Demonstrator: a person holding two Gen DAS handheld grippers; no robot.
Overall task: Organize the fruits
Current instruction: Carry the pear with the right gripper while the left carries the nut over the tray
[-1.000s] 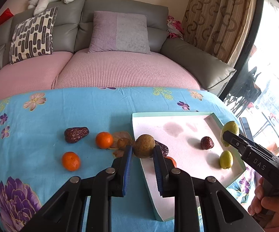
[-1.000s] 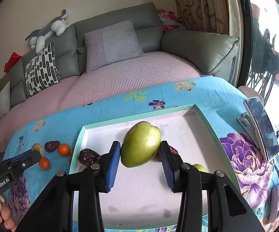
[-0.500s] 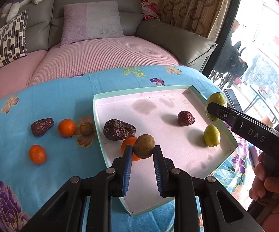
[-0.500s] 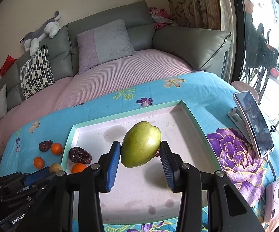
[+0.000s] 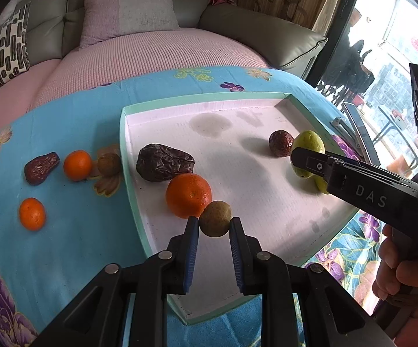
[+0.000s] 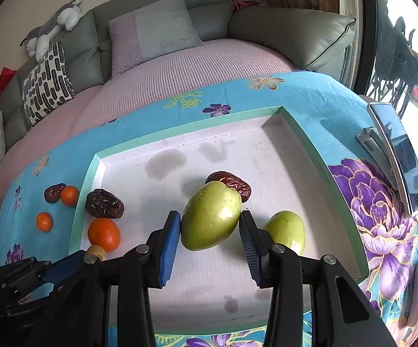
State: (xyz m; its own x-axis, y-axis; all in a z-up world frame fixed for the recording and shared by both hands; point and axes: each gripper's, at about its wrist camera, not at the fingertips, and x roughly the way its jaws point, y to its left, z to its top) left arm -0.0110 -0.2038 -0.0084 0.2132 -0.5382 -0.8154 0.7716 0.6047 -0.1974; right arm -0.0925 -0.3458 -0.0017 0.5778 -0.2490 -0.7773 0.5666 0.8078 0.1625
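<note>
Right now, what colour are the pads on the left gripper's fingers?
Blue, on black fingers. Clearest in the left wrist view, where they grip a small brown fruit.

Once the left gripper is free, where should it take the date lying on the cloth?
Grip the date across its narrow width, near the middle, coming down from above. It lies flat and elongated on the cloth, its right end close to an orange, so end-on jaws would likely bump that fruit.
</note>
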